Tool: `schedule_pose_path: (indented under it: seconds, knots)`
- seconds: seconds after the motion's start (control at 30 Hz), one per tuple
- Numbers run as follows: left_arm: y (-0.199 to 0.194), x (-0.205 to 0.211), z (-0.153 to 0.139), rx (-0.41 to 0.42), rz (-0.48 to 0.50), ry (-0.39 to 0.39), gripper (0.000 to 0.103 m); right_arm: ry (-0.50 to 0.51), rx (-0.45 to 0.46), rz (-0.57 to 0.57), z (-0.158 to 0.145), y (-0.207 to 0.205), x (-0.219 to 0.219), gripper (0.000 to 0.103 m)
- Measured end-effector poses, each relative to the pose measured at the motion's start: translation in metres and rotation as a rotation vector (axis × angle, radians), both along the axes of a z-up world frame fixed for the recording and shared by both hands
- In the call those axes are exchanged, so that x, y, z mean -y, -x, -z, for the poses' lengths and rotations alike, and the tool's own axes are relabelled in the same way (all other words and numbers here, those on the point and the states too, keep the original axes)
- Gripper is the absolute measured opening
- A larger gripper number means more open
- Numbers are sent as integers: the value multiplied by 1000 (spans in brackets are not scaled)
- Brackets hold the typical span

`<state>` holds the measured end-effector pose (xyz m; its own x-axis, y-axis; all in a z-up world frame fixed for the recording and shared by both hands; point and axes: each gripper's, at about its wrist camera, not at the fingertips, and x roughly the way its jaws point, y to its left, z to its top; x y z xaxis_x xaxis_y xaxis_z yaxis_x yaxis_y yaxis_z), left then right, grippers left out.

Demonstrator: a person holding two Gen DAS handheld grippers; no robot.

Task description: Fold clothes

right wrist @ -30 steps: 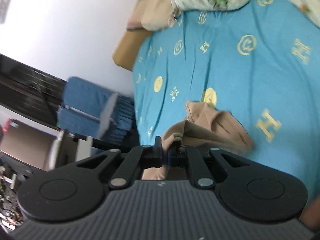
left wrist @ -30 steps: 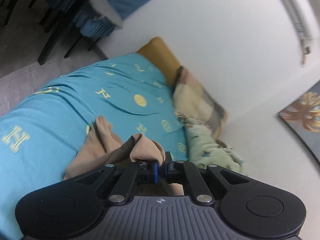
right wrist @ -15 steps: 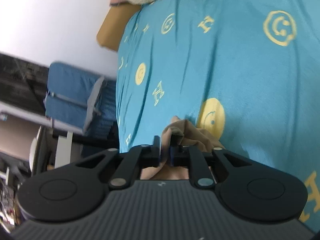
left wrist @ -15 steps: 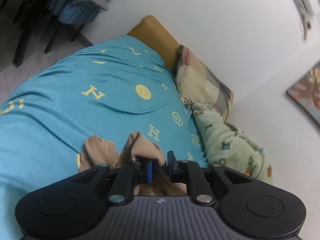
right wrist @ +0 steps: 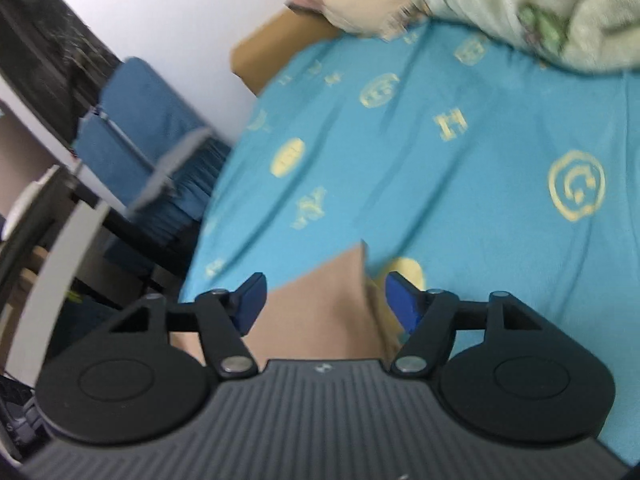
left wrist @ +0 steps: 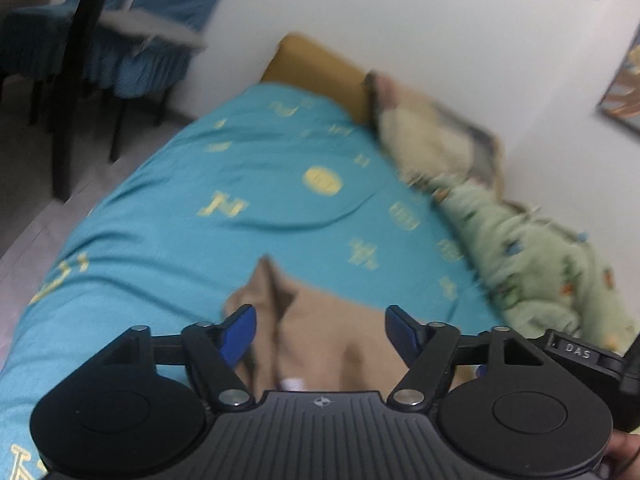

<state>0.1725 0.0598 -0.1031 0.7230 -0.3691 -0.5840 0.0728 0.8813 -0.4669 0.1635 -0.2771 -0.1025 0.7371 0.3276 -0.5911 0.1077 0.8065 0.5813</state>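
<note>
Tan garment point(left wrist: 320, 332) flat on the teal bed sheet point(left wrist: 168, 240), near the bed's front edge, one folded corner pointing up the bed. Left gripper point(left wrist: 320, 330) just above the cloth, blue fingers point(left wrist: 240, 332) released and opening, cloth below the gap but unpinched. Right gripper point(right wrist: 325, 300) likewise over the garment's edge, fingers point(right wrist: 402, 300) parted, opening, gripping nothing. Green blanket point(left wrist: 540, 264) bunched by the wall, well apart.

The garment point(left wrist: 320, 332) lies on the bed point(left wrist: 168, 232), near its front edge; a pillow point(left wrist: 432, 136) and blanket point(left wrist: 532, 264) sit behind to the right, chairs point(left wrist: 132, 60) beyond the left side
</note>
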Motion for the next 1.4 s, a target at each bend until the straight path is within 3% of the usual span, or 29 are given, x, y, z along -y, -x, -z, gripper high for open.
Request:
schedule_pose_path:
  seconds: [0.07, 0.1, 0.13, 0.2, 0.33, 0.47, 0.5, 0.53, 0.57, 0.63, 0.67, 0.73, 0.77, 0.87, 1.0, 1.1, 1.4]
  knots:
    - [-3, 2, 8, -19, 1, -33, 42, 31, 6, -10, 12, 0, -7, 47]
    - [-3, 4, 11, -27, -2, -58, 32, 60, 7, -19, 16, 0, -13, 29]
    - [-2, 4, 12, -22, -9, -76, 14, 89, 7, -29, 20, 0, -18, 14]
    - [3, 3, 7, 29, -16, -72, 10, 136, 49, -28, 17, 2, -26, 8]
    - [6, 5, -9, 121, -26, -87, 9, 223, 170, 5, -1, 8, -29, 5]
    - [-6, 11, 2, 54, -9, -134, 11, 298, 155, 30, 5, -3, -25, 8]
    - [-5, 10, 2, 47, -7, -138, 12, 278, 137, 32, 6, -4, -22, 8]
    - [-3, 7, -1, 50, -11, -122, 17, 250, 117, 34, 6, -4, -19, 9]
    - [-1, 5, -5, 53, -15, -106, 28, 222, 98, 35, 6, -5, -16, 9]
    - [4, 3, -14, 67, -19, -88, 44, 222, 123, 12, -2, -2, -19, 14]
    - [10, 7, -22, 94, -10, -117, 47, 237, 146, -8, -6, 0, -23, 19]
    - [20, 16, -36, 143, 12, -174, 51, 259, 191, -51, -10, 4, -32, 57]
    - [23, 21, -39, 155, 32, -193, 52, 264, 202, -78, -10, 5, -37, 62]
    - [26, 35, -34, 142, 85, -217, 50, 290, 192, -153, -1, 0, -50, 62]
    - [15, 49, -2, 47, 110, -304, 42, 368, 168, -206, 20, -6, -60, 56]
    - [10, 50, 16, 9, 126, -329, 43, 391, 132, -216, 32, -8, -63, 56]
    - [47, 45, -3, 50, 145, -337, 42, 379, 106, -169, 11, 18, -64, 57]
